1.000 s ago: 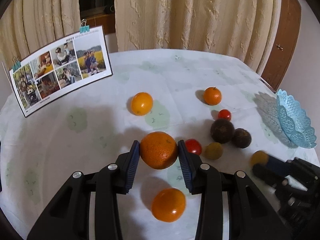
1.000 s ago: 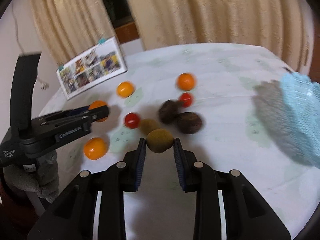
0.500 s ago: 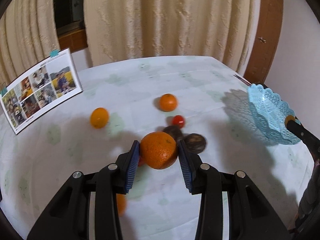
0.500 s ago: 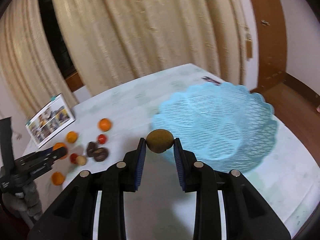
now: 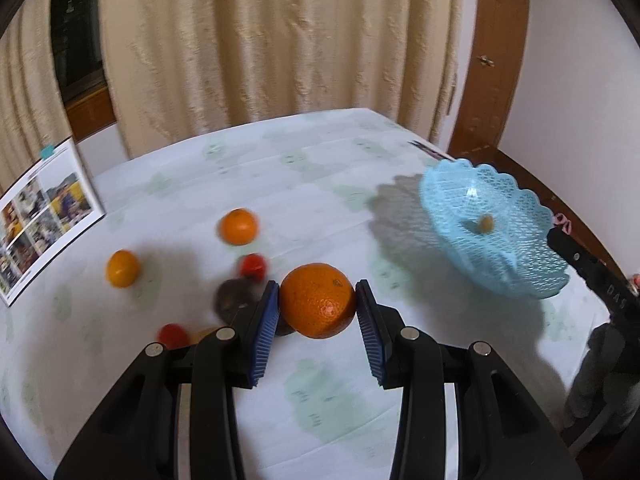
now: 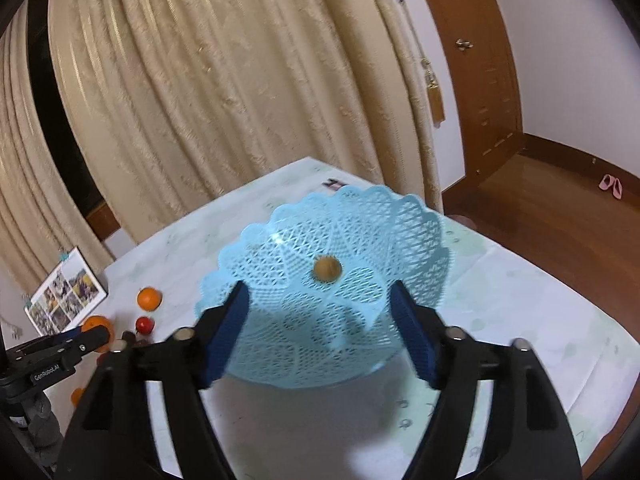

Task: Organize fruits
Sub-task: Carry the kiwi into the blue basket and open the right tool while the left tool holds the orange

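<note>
My left gripper [image 5: 317, 308] is shut on a large orange [image 5: 317, 300] and holds it above the table, left of the blue lattice basket [image 5: 520, 256]. My right gripper [image 6: 320, 300] is open and empty, hovering over the near rim of the basket [image 6: 280, 344]. A small brownish-yellow fruit [image 6: 327, 268] lies in the middle of the basket; it also shows in the left wrist view [image 5: 486, 222]. Two small oranges [image 5: 238, 226] [image 5: 122, 268], red tomatoes [image 5: 253, 265] and a dark fruit [image 5: 232, 300] lie on the table to the left.
A photo calendar [image 5: 40, 216] stands at the table's far left. Curtains [image 5: 280, 40] hang behind the table, a wooden door [image 6: 480, 60] at the right. The table edge [image 6: 580, 412] runs close to the basket on the right.
My right gripper has opened and let go of the small fruit, which now lies in the basket. My left gripper has swung right toward the basket with the large orange.
</note>
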Motion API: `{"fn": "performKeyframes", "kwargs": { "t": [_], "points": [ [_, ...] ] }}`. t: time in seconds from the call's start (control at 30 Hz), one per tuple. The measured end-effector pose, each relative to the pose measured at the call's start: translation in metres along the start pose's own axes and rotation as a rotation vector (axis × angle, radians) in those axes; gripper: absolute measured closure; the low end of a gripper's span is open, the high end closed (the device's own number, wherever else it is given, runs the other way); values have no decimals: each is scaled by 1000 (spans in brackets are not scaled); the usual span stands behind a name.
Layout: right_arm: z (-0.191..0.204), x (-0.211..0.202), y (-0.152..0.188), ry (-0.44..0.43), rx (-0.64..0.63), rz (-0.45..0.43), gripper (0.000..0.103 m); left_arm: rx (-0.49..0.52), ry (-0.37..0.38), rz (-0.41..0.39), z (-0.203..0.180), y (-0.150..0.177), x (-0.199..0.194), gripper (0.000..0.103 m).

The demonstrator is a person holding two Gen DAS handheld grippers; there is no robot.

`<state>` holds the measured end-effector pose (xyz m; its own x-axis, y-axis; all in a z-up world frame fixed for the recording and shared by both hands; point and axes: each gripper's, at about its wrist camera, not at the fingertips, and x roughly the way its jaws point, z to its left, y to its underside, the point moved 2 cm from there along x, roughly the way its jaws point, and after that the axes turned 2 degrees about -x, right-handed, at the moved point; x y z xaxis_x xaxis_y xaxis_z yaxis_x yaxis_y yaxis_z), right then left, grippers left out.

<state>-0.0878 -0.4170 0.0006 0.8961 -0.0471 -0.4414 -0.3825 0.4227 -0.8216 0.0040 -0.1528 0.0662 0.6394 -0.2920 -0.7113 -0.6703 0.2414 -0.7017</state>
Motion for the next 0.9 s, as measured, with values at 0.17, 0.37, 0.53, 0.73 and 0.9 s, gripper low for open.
{"fn": "performKeyframes", "kwargs": {
  "t": [0.17,0.37,0.53,0.73,0.9],
  "points": [
    [-21,-8,-2,22,55,-50,19,50,42,-1,-36,-9,9,64],
    [-38,-11,-2,40,93,-63,17,92,90,17,-73,-17,28,64],
    [-45,-10,2,54,106,-65,17,133,99,4,-98,-25,41,63],
    [-48,-10,3,68,116,-71,17,170,163,-24,-119,-35,41,63],
    [-44,-9,4,78,99,-70,17,152,191,-14,-114,-34,41,61]
  ]
}}
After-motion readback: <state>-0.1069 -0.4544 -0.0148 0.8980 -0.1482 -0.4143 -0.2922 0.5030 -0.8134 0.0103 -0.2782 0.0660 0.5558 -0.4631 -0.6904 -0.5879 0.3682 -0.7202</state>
